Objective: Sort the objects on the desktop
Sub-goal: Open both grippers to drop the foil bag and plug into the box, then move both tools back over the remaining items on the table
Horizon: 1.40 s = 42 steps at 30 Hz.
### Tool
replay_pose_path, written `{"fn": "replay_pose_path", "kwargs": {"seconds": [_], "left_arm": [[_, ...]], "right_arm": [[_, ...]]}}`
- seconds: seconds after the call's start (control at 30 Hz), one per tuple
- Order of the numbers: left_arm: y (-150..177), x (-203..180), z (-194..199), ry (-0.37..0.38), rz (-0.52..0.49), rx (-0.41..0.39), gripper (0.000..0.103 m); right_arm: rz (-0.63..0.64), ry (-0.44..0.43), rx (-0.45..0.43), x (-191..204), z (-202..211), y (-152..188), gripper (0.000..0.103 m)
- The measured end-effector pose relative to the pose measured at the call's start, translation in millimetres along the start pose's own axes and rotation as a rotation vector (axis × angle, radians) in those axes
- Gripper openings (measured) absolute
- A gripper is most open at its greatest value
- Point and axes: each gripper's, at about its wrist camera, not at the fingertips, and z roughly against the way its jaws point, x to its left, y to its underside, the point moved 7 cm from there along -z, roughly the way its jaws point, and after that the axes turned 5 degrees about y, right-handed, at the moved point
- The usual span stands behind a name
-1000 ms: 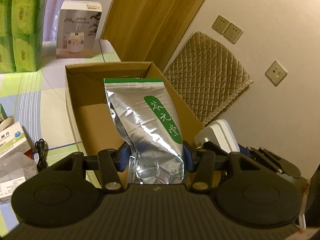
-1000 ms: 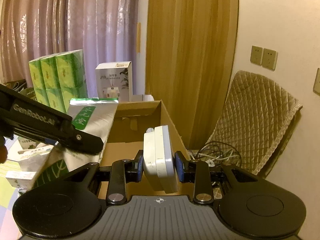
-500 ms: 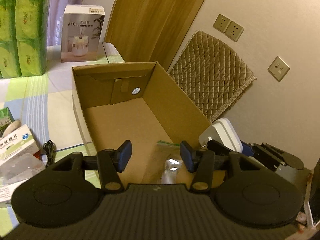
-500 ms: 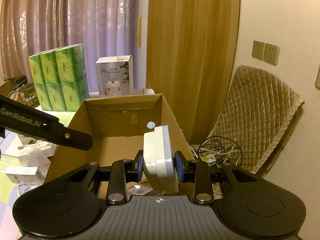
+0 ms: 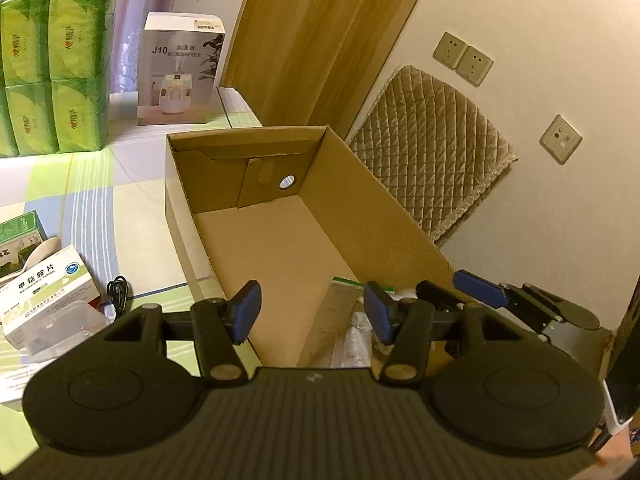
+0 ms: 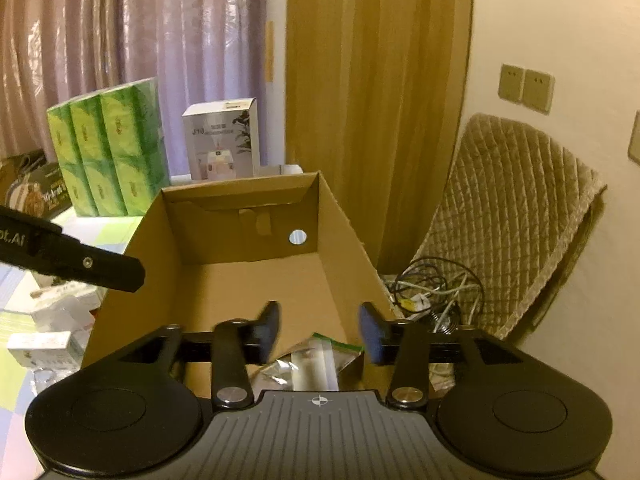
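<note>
An open cardboard box [image 5: 384, 216] fills the middle of both views. The silver pouch with a green strip [image 5: 344, 320] lies flat on the box floor at its near end [image 6: 316, 364]. Above that end my left gripper [image 5: 311, 296] stands open, its jaws opening with nothing between them. My right gripper [image 6: 319, 314] hangs over the same end, jaws also opening and empty. Its blue-padded fingers [image 5: 480, 289] show at the right of the left wrist view. A sliver of white [image 5: 404, 291] beside the pouch may be the white block.
Green tissue packs [image 5: 56, 80] and a humidifier carton [image 5: 180, 72] stand behind the box. Medicine boxes [image 5: 44, 292] and a black cable [image 5: 118, 292] lie to its left on the striped cloth. A quilted cushion [image 6: 516, 216] and tangled cords [image 6: 432, 288] are to the right, by the wall.
My left gripper let go of the silver pouch, which dropped flat into the box. My right gripper opened and the white block left its pads.
</note>
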Motion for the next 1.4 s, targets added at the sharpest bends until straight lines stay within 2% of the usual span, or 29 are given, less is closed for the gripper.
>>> {"fn": "replay_pose_path", "kwargs": {"seconds": [0.37,0.87,0.93,1.17,1.27,1.4], "left_arm": [[0,7,11,-0.019,-0.003,-0.007,0.054],[18,40,42,-0.090,-0.012,-0.002,0.063],[20,46,48,-0.102,-0.017,-0.004,0.067],[33,73,61,-0.160,-0.014,0.013,0.071],[36,85,70,-0.180,-0.006,0.008,0.077],[43,101,84,-0.209,-0.004,0.006,0.082]], "right_arm": [[0.003,0.006,-0.029,0,6,-3,0.051],[0.029,-0.033,-0.040,27,10,-7,0.055],[0.034,-0.043,-0.043,33,11,-8,0.058],[0.062,-0.081,-0.060,57,14,-10,0.065],[0.072,-0.107,-0.065,69,16,-11,0.068],[0.101,-0.165,-0.077,92,20,-11,0.077]]}}
